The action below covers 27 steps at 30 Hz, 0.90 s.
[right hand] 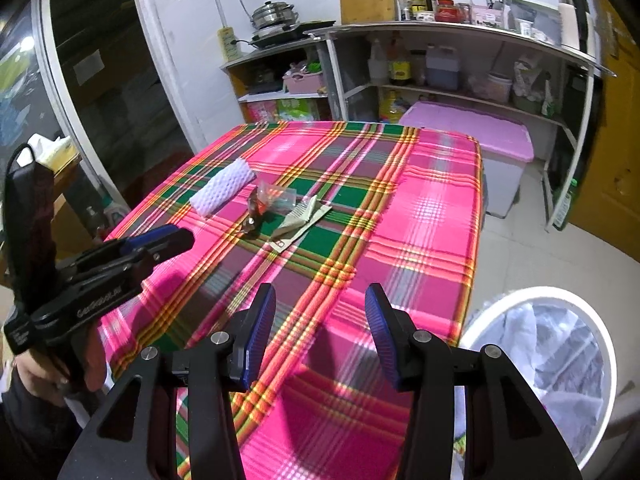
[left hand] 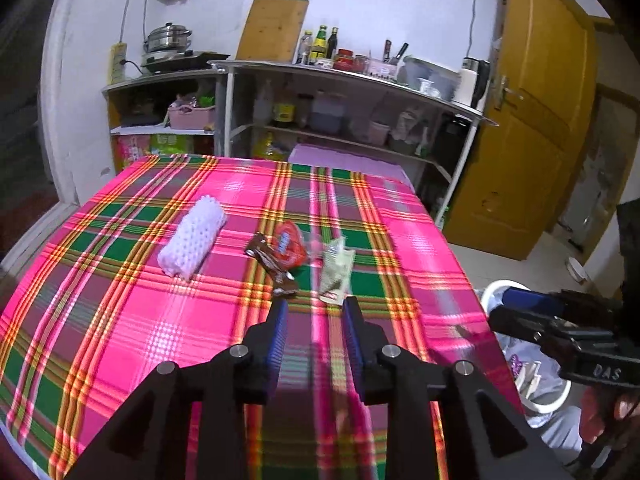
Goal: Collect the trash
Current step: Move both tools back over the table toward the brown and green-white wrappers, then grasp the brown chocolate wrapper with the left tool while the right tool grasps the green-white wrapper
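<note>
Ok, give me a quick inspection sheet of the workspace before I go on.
Surface: plaid tablecloth, flat.
Job's things: white foam net, brown wrapper, red wrapper, clear wrapper and folded paper clustered mid-table; lined white bin beside the table.
Clutter: nothing seen on the table.
Grippers: left gripper open, empty, just short of the paper; right gripper open, empty, over the near table edge.
Cables: cords hang on the back wall.
Surroundings: kitchen shelves, pink-lidded box, yellow door.

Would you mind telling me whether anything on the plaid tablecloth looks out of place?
Yes: loose trash lies mid-table on the plaid tablecloth: a white foam net sleeve, a brown wrapper, a red wrapper and a crumpled pale packet. Nothing looks spilled or broken.
</note>
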Each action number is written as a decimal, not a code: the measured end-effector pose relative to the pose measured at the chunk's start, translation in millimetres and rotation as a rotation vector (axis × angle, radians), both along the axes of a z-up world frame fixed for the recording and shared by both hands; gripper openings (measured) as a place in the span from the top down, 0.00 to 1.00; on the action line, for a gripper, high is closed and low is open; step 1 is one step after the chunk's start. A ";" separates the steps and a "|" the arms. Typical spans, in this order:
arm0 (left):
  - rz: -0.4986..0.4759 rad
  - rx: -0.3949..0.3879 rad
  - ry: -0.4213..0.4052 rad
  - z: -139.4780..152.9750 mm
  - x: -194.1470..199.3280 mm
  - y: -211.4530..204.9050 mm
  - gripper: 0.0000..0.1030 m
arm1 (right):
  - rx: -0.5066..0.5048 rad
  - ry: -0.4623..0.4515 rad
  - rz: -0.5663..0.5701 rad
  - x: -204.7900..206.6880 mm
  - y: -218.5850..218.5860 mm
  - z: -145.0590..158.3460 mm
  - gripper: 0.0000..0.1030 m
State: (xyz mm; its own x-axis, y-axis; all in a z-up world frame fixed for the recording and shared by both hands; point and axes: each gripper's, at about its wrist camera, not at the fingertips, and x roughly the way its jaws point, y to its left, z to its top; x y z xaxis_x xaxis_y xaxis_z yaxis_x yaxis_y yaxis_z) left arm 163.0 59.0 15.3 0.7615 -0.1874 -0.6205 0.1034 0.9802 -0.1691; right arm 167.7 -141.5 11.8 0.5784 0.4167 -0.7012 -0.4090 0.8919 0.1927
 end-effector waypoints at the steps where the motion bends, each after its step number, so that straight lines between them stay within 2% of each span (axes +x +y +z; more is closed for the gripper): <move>1: 0.006 -0.005 0.006 -1.1 4.8 2.5 0.71 | -0.002 0.001 0.001 1.1 1.2 -0.1 0.54; 5: 0.019 -0.027 0.035 -7.9 26.0 5.8 0.70 | -0.006 0.009 0.001 6.6 1.3 -2.4 0.54; 18: 0.078 -0.004 0.148 -46.9 83.8 4.2 0.70 | -0.010 0.031 -0.011 26.0 0.2 -7.7 0.54; 20: 0.080 -0.015 0.163 -51.4 88.3 6.5 0.75 | -0.012 0.031 -0.006 28.7 3.4 -7.8 0.54; 23: 0.077 -0.033 0.183 -57.5 91.7 8.6 0.75 | -0.016 0.032 0.004 33.4 9.8 -7.6 0.54; 27: 0.075 -0.067 0.161 -55.8 86.8 15.6 0.76 | -0.011 0.044 0.021 41.8 21.0 -7.7 0.54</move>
State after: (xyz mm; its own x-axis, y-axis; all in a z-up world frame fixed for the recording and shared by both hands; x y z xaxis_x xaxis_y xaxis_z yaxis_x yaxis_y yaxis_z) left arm 249.9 74.6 -40.5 0.6669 -0.1793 -0.7233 -0.0028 0.9700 -0.2430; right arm 209.6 -120.5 4.2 0.5379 0.4204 -0.7307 -0.4192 0.8854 0.2008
